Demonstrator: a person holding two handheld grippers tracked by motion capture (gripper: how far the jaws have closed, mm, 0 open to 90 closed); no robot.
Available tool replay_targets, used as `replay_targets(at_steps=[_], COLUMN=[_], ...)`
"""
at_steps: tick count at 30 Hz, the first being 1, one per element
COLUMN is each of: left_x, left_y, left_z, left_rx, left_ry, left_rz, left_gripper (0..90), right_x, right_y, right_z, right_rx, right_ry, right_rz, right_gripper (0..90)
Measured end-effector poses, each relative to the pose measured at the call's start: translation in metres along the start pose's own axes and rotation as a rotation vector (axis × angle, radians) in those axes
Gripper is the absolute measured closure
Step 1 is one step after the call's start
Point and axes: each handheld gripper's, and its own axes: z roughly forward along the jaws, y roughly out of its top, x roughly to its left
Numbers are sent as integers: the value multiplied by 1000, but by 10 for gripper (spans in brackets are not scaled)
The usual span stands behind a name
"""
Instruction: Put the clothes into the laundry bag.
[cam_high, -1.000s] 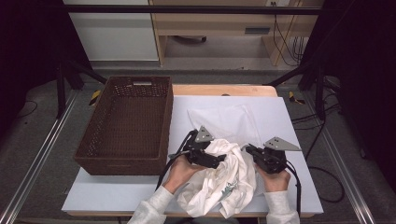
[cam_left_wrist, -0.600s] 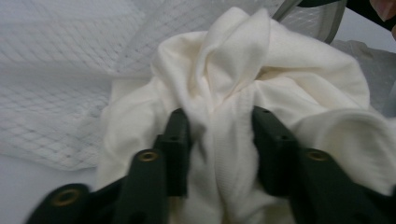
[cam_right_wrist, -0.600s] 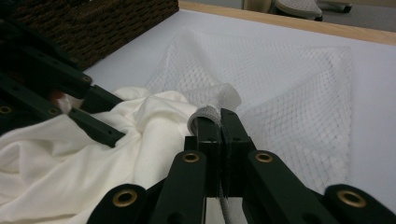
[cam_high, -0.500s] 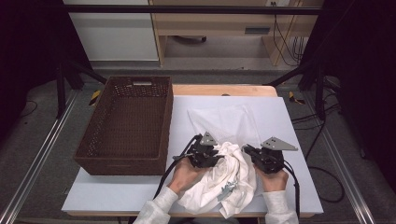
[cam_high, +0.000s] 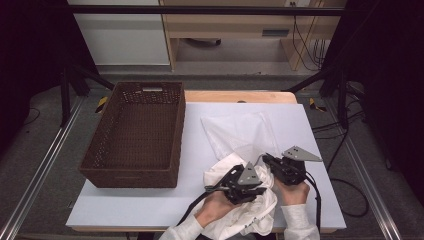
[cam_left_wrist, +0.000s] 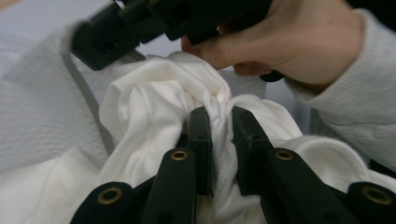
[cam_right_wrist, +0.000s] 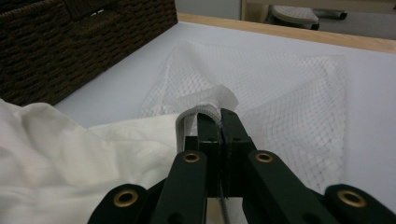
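A crumpled white garment (cam_high: 240, 200) is lying bunched at the near edge of the table (cam_high: 150, 210), right of the middle, with part of it hanging over that edge between the person's sleeves. The left gripper (cam_left_wrist: 220, 119) is pinching a ridge of this cloth, its jaws drawn narrow with a fold of white fabric squeezed between them; in the high view it (cam_high: 255, 186) is sitting on top of the heap. Just right of it, the right gripper (cam_right_wrist: 219, 119) is clamping the grey-banded edge of a white mesh bag (cam_high: 240, 132), its jaws closed tight on that rim, and in the high view it (cam_high: 267, 161) is pointing toward the far left. The bag is lying flat on the white tabletop, stretching away to the far side from the garment, its near end touching the cloth. In the left gripper view the person's right hand (cam_left_wrist: 289, 42) is hovering just beyond the pinched fold. A brown wicker basket (cam_high: 135, 170) is standing on the left part of the table, well apart from the garment.
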Motion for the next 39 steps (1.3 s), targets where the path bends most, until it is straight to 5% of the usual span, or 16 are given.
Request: replay_targets(at_steps=[1, 3, 5, 6, 9, 12, 15, 17, 21, 23, 26, 27, 32, 34, 37, 39], left_x=[5, 21, 35, 36, 26, 18, 17, 23, 42, 48, 52, 52, 35, 24, 6, -1], left_y=[0, -5, -10, -11, -10, -5, -5, -11, -33, -43, -49, -49, -39, -33, -17, -7], left_z=[8, 24, 32, 32, 24, 4, -21, -34, -35, -26, -13, -11, -18, -25, -36, -37], left_rx=[33, 72, 53, 35, -7, -53, -40, -34, -9, 47, 62, 68, 46, 11, -88, -110], left_ry=[16, 24, -5, -13, 37, 107, 199, 209, 168, 99, 59, 68, 128, 158, 143, 132], left_rz=[2, -55, -143, -153, -104, -75, -14, -28, -125, -178, -226, -211, -100, -59, -37, -25], left_gripper=[779, 778, 771, 767, 680, 426, 255, 199, 169, 182, 187, 223, 722, 767, 782, 783], right_x=[0, -2, 0, 1, 0, -1, -1, -1, 1, 1, 1, 2, 3, 3, 4, 4], right_y=[0, 1, 3, 3, 2, 1, 0, 0, 0, 0, -1, -2, -2, -2, -3, -3], right_z=[-1, -5, -6, -6, -5, -6, -6, -6, -4, -3, 0, 1, 2, 3, 4, 5], right_rx=[-2, -20, -22, -19, -15, -14, -9, -8, 1, 8, 19, 24, 26, 28, 33, 32], right_ry=[-1, 23, 20, 20, 16, 11, 9, 9, 15, 18, 20, 21, 21, 19, 17, 15], right_rz=[1, 19, -2, -7, -1, -5, -9, -8, -17, -15, -19, -18, -20, -20, -21, -18], right_gripper=[888, 888, 888, 888, 888, 888, 888, 888, 888, 888, 887, 888, 887, 888, 888, 888])
